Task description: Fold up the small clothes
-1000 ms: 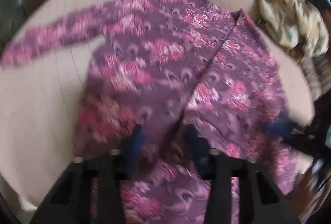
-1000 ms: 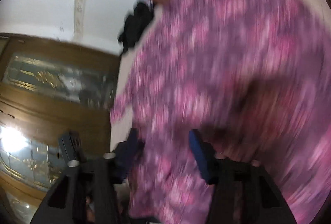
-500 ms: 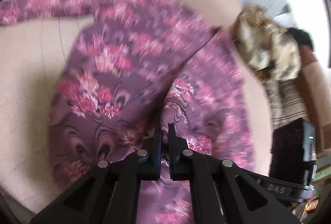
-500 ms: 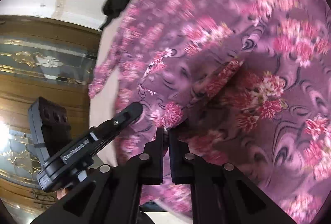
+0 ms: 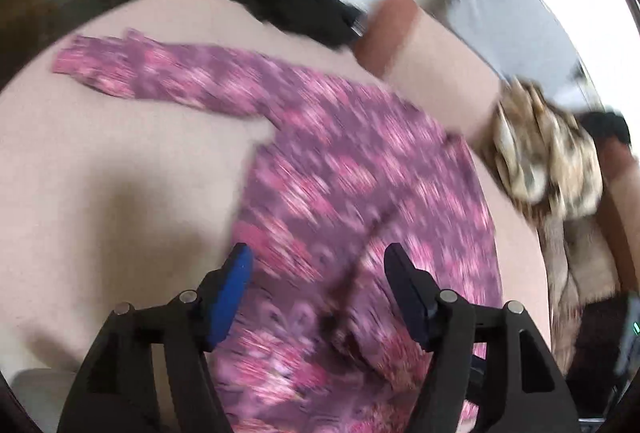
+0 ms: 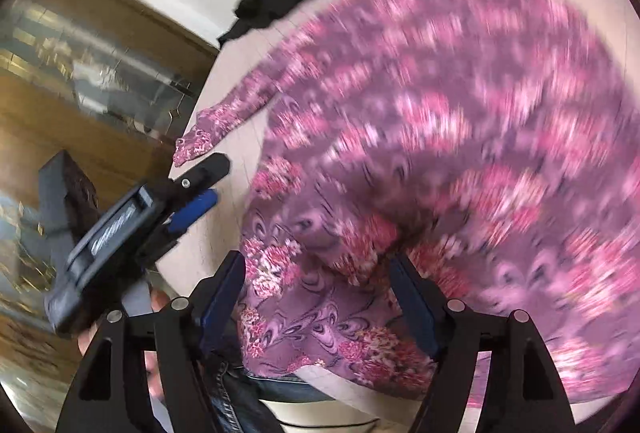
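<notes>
The purple floral top (image 5: 360, 193) lies spread on the beige bed (image 5: 100, 173), one long sleeve (image 5: 160, 73) stretched out flat to the left, a dark fold line running down its body toward the near hem. Over that hem hangs the left gripper (image 5: 318, 273), its jaws having just been opening, blue-padded fingers (image 5: 232, 285) now standing well apart with the cloth below them and nothing pinched. From the other side, the right gripper (image 6: 318, 285) has just been opening too, fingers (image 6: 224, 293) wide, the hem beneath and free of the pads. The left gripper (image 6: 192, 201) shows beside it at the bed's edge. Beyond the top, a black garment (image 5: 288, 9) sits at the far edge, and a tan patterned heap (image 5: 548, 161) lies off to the right.
</notes>
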A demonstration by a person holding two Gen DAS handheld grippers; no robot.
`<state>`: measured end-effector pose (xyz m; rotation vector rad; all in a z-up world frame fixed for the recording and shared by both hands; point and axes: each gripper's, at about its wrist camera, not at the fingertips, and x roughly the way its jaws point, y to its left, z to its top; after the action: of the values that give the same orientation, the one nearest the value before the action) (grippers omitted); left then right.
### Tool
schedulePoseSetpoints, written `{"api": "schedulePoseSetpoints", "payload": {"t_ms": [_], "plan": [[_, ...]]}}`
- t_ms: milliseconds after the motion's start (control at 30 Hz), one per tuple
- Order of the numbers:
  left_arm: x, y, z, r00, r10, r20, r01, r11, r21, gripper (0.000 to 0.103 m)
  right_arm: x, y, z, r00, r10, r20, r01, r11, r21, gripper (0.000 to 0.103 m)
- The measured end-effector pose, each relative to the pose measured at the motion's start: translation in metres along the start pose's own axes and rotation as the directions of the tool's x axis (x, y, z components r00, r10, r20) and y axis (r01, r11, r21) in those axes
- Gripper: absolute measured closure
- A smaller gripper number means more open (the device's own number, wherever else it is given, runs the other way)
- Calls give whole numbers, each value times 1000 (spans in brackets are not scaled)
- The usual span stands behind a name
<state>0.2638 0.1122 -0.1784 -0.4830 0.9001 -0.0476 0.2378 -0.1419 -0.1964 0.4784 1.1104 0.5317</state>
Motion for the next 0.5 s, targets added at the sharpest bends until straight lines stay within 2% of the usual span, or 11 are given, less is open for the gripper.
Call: {"api": "schedulePoseSetpoints", "payload": {"t_ms": [100, 167, 267, 333, 400, 500], "plan": [[-17, 30, 23, 999, 25, 34, -20, 992, -122, 30, -21, 17, 12, 999, 7, 54, -5, 999, -39, 22], [-26, 59, 41, 998, 57, 40, -47, 974, -223, 29, -29, 27, 19, 996, 20, 85, -15, 998, -58, 19], [-30, 107, 66, 994, 105, 38, -85, 929, -359, 29, -29, 45, 41, 992, 24, 120, -16, 997, -71, 17], [-25, 143, 83, 989, 147, 25, -121, 888, -444, 29, -23, 55, 54, 991, 28, 133, -20, 998, -67, 16], [-11, 177, 95, 990, 136, 24, -103, 846, -522, 29, -7, 58, 70, 991, 13, 132, -7, 999, -44, 15], [22, 218, 108, 994, 103, -36, -103, 778, -620, 30, 17, 67, 89, 993, 18, 121, -15, 999, -30, 15]]}}
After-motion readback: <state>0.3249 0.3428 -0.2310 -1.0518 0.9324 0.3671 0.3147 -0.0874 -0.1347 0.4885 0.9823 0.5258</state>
